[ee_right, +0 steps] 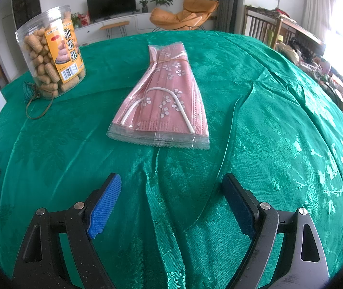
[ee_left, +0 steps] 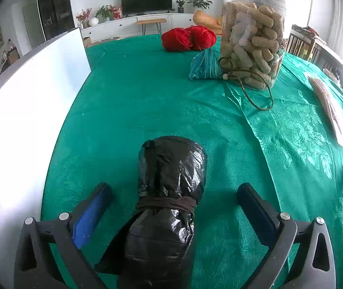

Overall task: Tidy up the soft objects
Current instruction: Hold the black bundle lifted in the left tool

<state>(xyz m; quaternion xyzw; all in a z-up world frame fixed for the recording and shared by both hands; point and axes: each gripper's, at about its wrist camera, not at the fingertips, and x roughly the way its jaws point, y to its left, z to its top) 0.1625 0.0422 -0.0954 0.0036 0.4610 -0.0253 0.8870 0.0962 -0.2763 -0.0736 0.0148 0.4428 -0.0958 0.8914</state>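
Left hand-held gripper (ee_left: 174, 192): jaws spread wide, blue pads clear of everything. Between them, touching neither pad, lies a black plastic-bag bundle (ee_left: 169, 192), rolled and tied round its middle with dark brown cord (ee_left: 168, 203). It rests on the counter under a green patterned cloth (ee_left: 135, 110). White board (ee_left: 27, 101) stands along the cloth's left edge. Far side: two red yarn balls (ee_left: 188, 38) side by side; a teal yarn skein (ee_left: 205, 65) just in front of them, touching the base of a clear jar of tan puffed snacks (ee_left: 253, 45). Brown cord with a bead (ee_left: 255, 89) loops out from the jar's foot onto the cloth.

Right wrist view. Right hand-held gripper (ee_right: 171, 197): also standing open, nothing between the pads, only wrinkled green cloth beneath. Ahead, well apart from the fingertips, a clear packet of pink floral face masks (ee_right: 166, 98) lies flat near the middle of the counter, white ear loops showing. Snack jar, with orange label, stands upright at far left, brown cord looped at its base. Black bundle's edge shows at the left margin, beside part of the other gripper.
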